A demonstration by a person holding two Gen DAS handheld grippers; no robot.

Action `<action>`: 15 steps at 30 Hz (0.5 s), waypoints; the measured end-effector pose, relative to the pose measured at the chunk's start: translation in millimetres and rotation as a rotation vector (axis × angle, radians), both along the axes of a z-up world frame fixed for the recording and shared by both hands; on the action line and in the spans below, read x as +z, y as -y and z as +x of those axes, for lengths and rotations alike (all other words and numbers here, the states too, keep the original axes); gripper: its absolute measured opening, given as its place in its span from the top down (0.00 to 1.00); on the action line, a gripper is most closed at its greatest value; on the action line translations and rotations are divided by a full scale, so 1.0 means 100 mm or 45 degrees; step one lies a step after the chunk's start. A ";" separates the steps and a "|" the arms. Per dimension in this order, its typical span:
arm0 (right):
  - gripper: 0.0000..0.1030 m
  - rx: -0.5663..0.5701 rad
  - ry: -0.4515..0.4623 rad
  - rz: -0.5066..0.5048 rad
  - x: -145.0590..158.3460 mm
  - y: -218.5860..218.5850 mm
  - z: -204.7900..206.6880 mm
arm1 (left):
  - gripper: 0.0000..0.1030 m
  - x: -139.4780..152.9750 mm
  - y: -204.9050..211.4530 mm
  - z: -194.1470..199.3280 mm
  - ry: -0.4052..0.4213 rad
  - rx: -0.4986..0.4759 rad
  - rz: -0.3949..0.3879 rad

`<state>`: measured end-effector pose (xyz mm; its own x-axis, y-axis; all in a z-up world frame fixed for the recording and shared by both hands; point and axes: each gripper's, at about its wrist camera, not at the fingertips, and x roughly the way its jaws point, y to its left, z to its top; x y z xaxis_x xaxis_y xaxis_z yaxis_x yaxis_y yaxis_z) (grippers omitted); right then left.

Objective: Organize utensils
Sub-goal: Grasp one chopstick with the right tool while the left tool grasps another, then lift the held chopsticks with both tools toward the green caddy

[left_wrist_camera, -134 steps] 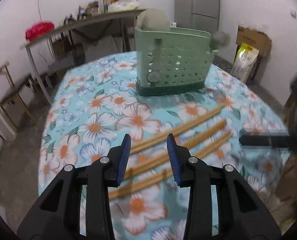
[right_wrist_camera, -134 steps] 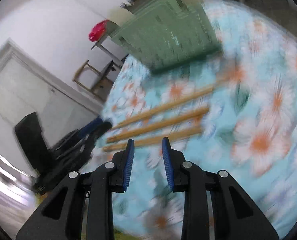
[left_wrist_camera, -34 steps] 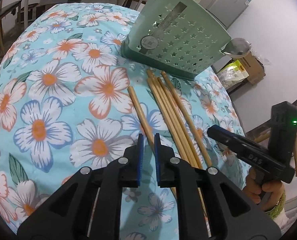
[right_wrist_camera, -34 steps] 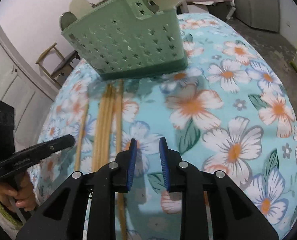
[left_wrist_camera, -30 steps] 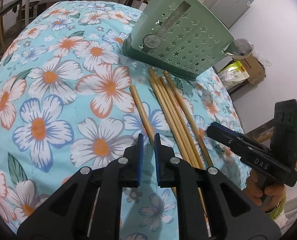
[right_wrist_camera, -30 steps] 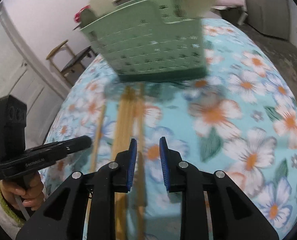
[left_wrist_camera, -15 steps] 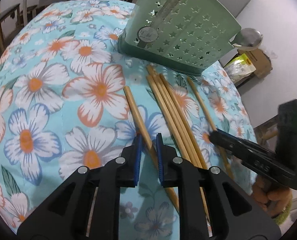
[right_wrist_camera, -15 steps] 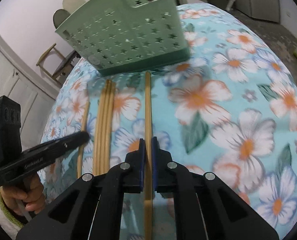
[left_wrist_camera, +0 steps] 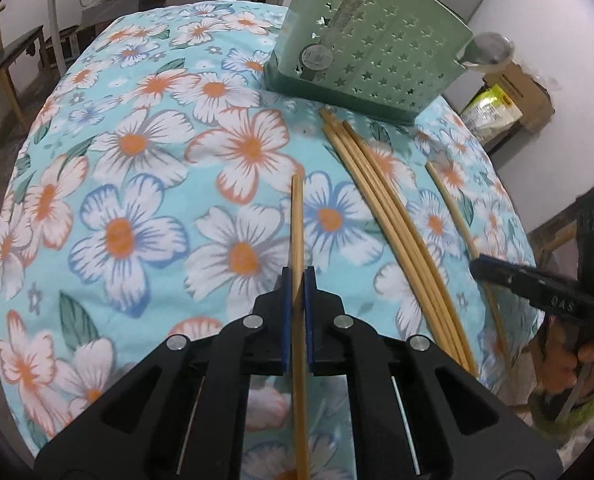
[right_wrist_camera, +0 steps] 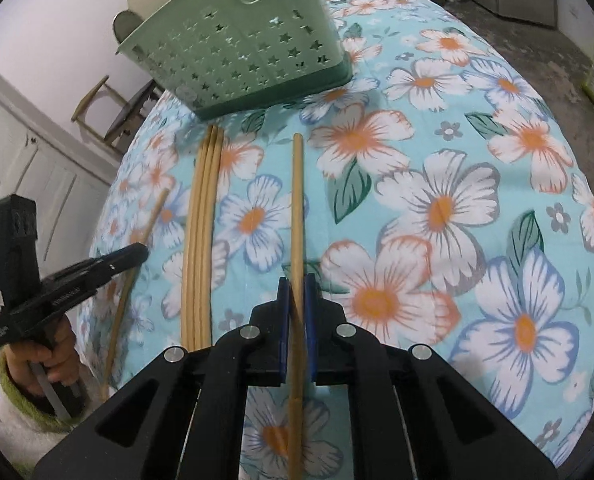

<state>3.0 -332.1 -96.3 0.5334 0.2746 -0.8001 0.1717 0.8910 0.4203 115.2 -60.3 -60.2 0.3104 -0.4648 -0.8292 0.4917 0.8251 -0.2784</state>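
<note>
Chopsticks (left_wrist_camera: 297, 220) (right_wrist_camera: 297, 200), loose a second ago, are now being clenched, one in each tool (left_wrist_camera: 295, 290) (right_wrist_camera: 296, 294); basket (left_wrist_camera: 371, 46) lying ahead.

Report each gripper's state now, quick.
Left gripper: closing, pads pinching a single chopstick.
Right gripper: shut on another chopstick.

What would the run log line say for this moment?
left gripper: shut on one chopstick | right gripper: shut on another chopstick | remaining chopsticks: on tablecloth | green holder: upright
</note>
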 end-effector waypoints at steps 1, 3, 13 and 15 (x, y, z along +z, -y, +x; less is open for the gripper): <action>0.89 0.010 0.000 -0.017 -0.01 -0.01 0.03 | 0.95 0.00 -0.01 0.01 -0.009 -0.001 -0.004; 0.82 0.025 0.016 -0.019 -0.01 -0.04 0.12 | 0.94 -0.01 0.00 0.06 -0.030 0.001 -0.007; 0.81 0.025 0.081 -0.146 0.02 -0.11 0.67 | 0.90 -0.02 0.21 0.42 -0.006 0.039 0.034; 0.90 0.009 0.080 -0.171 0.01 -0.11 0.71 | 0.91 -0.03 0.25 0.46 0.015 0.048 0.053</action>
